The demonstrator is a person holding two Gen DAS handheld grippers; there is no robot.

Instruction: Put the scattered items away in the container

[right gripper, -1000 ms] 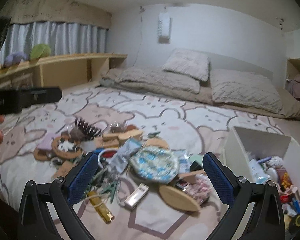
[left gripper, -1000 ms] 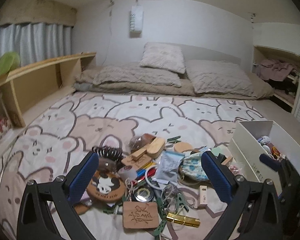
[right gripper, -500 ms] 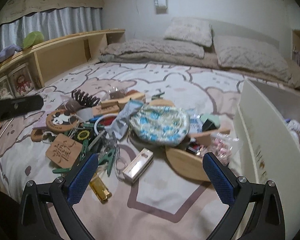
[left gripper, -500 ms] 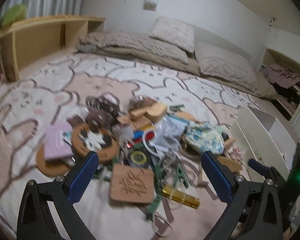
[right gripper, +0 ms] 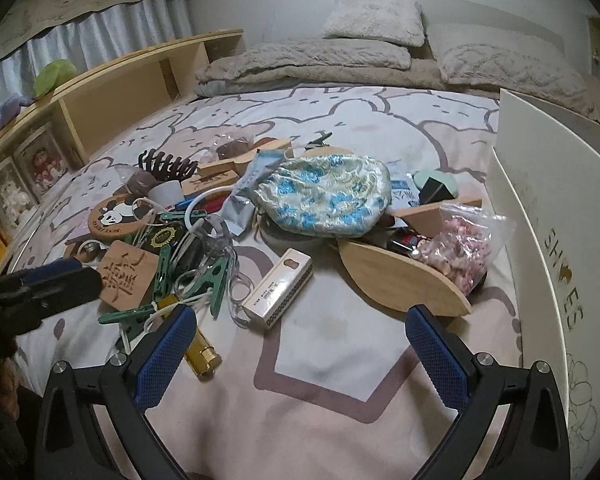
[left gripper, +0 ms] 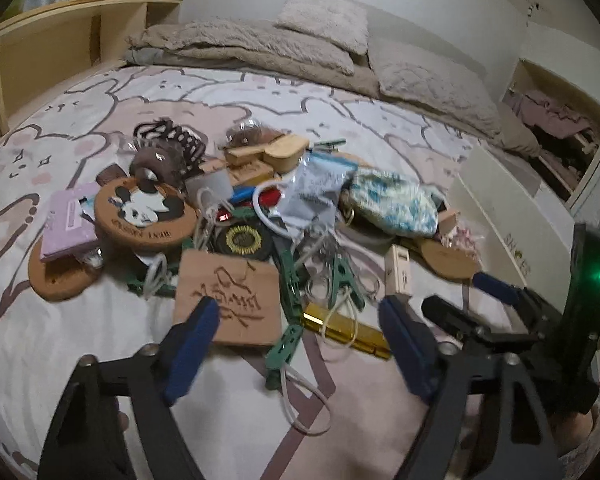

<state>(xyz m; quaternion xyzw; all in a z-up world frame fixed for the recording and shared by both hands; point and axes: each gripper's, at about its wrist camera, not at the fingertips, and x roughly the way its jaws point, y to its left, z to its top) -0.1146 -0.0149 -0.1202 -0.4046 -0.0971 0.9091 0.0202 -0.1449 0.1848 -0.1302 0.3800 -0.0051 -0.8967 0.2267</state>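
Sprawling across the bedsheet (right gripper: 340, 360), tangled clutter pile (right gripper: 228, 216), white shoebox (right gripper: 548, 208) alongside

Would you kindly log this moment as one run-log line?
left hand-held gripper: open, over clutter | right hand-held gripper: open, empty | white box: right of pile

Both tools lowered closer to the scattered pile (left gripper: 260, 224), jaws unchanged

Clutter pile (right gripper: 236, 216) on bed (right gripper: 340, 360), box (right gripper: 548, 208) right, pillows (right gripper: 376, 16) behind
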